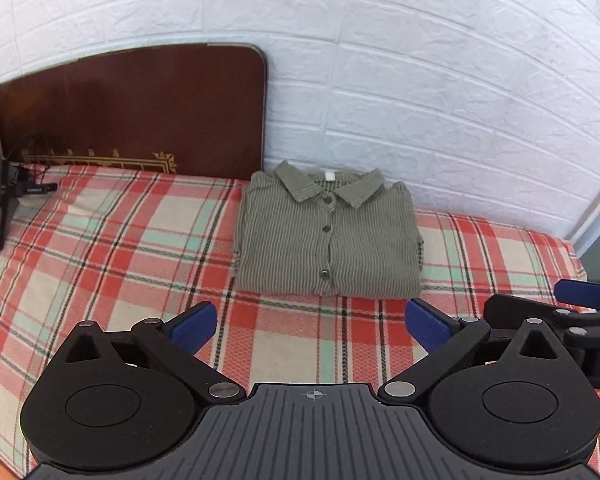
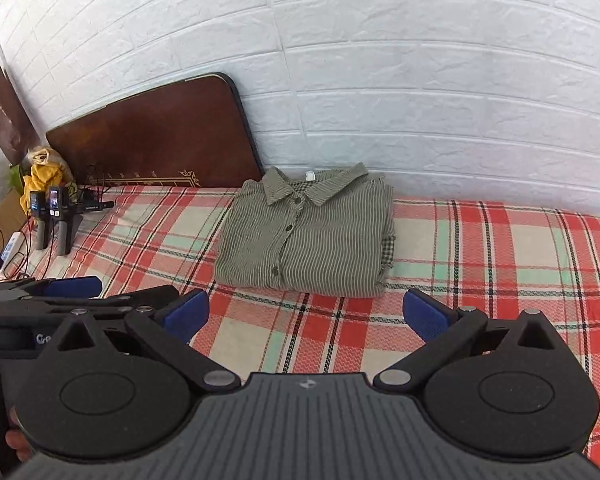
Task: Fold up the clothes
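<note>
Left wrist view: a white brick wall (image 1: 420, 80) backs a bed with a plaid sheet (image 1: 100, 248). The striped shirt (image 1: 328, 240) lies folded near the wall, collar up. The left gripper (image 1: 311, 320) hangs just short of it, fingers spread wide and empty.

Right wrist view: the right gripper (image 2: 306, 314) is likewise splayed, holding nothing. The cloth looks light, soft and limp; I'd take it under both side edges.

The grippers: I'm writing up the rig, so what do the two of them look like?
Both match. Left gripper and right gripper each have black linkage arms, round black discs, silver pivot pins, blue ribbed pads and a grey ribbed body with a small crosshair mark.
</note>
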{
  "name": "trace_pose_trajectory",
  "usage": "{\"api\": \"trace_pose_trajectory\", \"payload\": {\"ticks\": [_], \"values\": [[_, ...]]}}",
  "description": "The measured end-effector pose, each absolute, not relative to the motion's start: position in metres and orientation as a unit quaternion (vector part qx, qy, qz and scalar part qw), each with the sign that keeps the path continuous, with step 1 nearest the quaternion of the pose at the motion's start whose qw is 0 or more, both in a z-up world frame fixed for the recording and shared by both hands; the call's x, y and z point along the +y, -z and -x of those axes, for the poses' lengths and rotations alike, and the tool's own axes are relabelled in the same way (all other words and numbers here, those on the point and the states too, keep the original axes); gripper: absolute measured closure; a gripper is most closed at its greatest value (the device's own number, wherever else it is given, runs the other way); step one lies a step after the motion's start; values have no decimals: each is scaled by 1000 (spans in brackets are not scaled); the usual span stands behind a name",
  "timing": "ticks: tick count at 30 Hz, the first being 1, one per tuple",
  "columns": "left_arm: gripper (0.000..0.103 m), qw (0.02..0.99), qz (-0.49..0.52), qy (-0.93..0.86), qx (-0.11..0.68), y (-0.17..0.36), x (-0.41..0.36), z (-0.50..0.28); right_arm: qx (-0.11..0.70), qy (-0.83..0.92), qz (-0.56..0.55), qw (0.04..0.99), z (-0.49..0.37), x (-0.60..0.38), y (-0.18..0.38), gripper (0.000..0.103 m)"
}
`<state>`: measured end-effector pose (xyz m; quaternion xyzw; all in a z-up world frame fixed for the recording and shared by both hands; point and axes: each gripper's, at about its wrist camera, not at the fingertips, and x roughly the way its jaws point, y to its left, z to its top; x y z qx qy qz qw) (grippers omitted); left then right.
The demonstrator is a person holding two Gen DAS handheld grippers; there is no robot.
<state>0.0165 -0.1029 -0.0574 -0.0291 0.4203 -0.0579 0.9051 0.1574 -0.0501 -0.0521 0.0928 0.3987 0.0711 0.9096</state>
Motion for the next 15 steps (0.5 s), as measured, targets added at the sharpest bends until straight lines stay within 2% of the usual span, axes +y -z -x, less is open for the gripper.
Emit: {"api": "trace_pose_trajectory", "payload": {"ticks": [15], "values": [[0, 897, 36, 58, 436, 65, -89, -42, 432, -57, -61, 898, -178, -42, 65, 1]]}}
